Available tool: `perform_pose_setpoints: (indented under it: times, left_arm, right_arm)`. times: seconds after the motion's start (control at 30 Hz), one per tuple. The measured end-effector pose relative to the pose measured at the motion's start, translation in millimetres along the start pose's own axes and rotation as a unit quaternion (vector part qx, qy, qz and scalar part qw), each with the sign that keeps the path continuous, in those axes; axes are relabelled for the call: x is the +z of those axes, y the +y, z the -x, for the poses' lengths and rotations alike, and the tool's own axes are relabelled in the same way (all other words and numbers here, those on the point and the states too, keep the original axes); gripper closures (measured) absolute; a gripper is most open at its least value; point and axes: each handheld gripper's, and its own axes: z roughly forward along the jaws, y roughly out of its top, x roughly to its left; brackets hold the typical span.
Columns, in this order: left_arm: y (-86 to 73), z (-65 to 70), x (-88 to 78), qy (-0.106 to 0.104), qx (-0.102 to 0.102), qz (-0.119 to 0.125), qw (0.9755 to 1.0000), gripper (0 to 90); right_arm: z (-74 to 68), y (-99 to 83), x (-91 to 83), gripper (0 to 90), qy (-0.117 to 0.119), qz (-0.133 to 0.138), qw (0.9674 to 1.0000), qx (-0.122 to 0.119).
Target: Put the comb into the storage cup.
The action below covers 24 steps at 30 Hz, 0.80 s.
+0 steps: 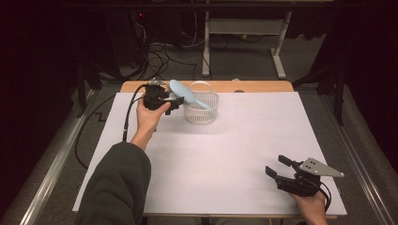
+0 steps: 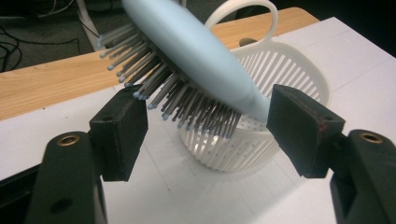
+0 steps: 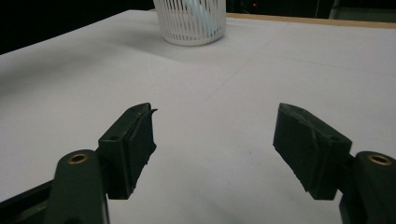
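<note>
A light blue hairbrush leans with its handle down inside a white slatted basket at the back of the table, its head sticking out over the rim to the left. My left gripper is beside the basket, at the brush head. In the left gripper view the brush lies between the jaws of that gripper; bristle tips reach the left pad and the neck lies by the right pad, without a visible squeeze. My right gripper rests open near the front right, nothing between its jaws.
A white sheet covers the table, with a wooden strip showing along the far edge. The basket stands far ahead of the right gripper. Cables and a desk frame lie on the floor beyond.
</note>
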Motion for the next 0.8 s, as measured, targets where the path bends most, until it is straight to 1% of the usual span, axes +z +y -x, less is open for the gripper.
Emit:
perform_pose_setpoints:
  times: [0.47,0.6,0.8]
  left_arm:
    - [-0.4,0.9,-6.7,0.002,0.007,0.004,1.0,30.1]
    - [-2.4,0.0,-10.1,0.0,0.008,0.013,0.9999,30.1]
    - [-5.7,-2.1,-16.2,0.005,0.012,0.022,0.9997,30.1]
  right_arm:
    - [0.0,0.0,0.0,29.7,0.0,0.0,1.0,-0.001]
    - [-0.1,0.1,0.1,29.7,-0.001,-0.001,1.0,-0.001]
    - [-0.2,0.1,0.2,29.7,-0.001,-0.001,1.0,0.0]
